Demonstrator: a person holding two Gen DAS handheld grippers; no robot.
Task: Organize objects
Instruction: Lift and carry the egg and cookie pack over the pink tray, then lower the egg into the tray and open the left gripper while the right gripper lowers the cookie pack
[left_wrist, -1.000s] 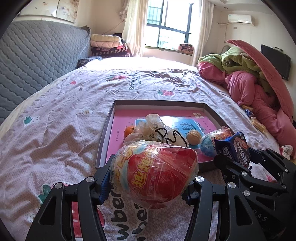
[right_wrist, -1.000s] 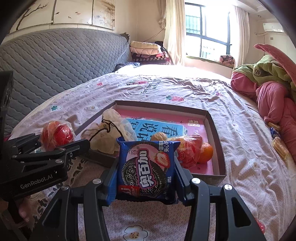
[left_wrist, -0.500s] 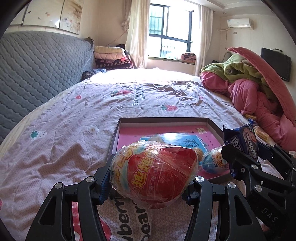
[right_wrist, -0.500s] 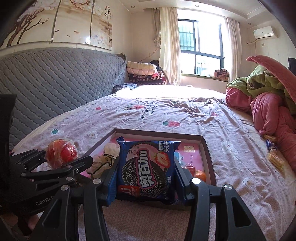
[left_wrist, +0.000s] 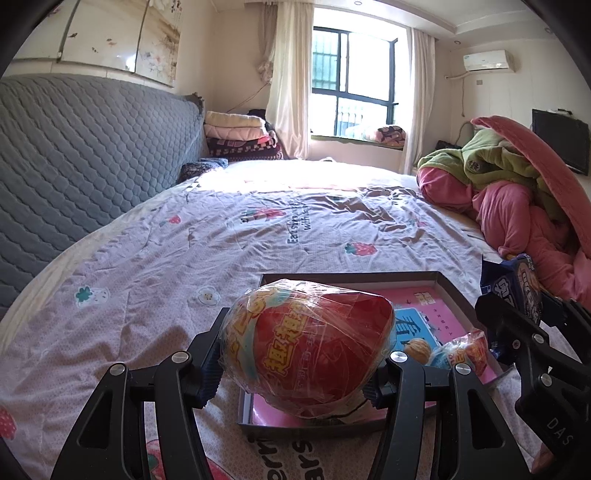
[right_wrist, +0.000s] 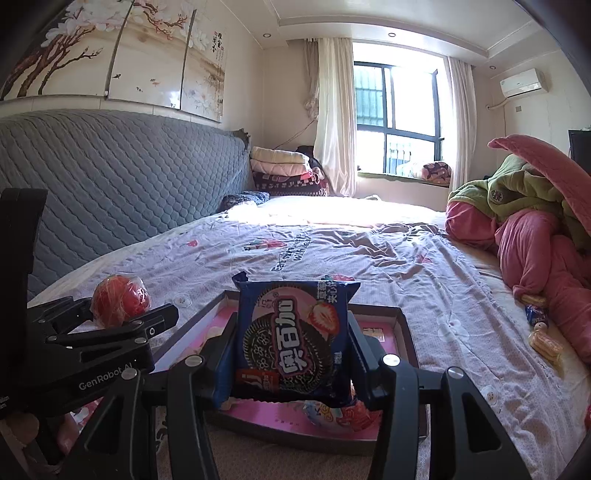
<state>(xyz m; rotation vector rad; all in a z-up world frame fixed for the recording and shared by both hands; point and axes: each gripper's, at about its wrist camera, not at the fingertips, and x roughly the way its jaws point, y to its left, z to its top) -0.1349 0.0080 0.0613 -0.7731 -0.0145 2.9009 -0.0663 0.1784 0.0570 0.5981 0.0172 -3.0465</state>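
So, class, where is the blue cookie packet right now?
In the right wrist view the blue cookie packet stands centred, clamped in the right gripper above the tray.

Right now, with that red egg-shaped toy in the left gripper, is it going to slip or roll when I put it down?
The red egg-shaped toy is wrapped in glossy, crinkled film, so it may slide against the pads of the left gripper. Its rounded shell looks rigid and probably light. Set down on the soft bedsheet it could roll; the box tray, with its raised rim, would likely contain it.
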